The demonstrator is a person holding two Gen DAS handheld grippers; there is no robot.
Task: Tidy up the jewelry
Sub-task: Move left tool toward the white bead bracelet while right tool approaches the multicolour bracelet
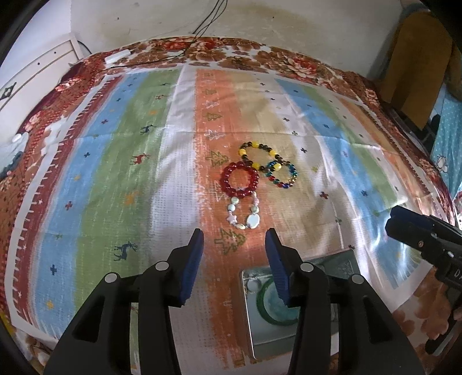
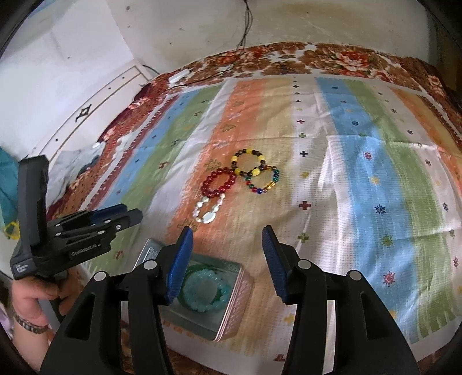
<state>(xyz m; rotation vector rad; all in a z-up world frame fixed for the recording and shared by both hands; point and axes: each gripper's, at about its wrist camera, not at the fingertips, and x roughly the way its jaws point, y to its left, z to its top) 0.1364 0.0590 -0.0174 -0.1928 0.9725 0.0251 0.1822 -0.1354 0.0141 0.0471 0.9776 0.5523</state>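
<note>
Where a striped cloth (image 1: 115, 173) fills the frame, an open metal tin (image 2: 231, 311) at lower centre holds a pale green bead bracelet (image 2: 205, 291). Both the left gripper (image 1: 234, 245) and right gripper (image 2: 228, 245) are released, empty. At frame centre lie red (image 1: 239, 179), yellow-and-dark (image 1: 257, 155), multicoloured (image 1: 281, 174) and pale shell (image 1: 244, 215) bracelets, clustered.

A striped cloth (image 1: 150, 150) covers a floral bedspread (image 1: 202, 49). Black cables (image 1: 202, 28) hang down the wall (image 2: 187, 20). A white cabinet (image 1: 43, 66) stands beside.
</note>
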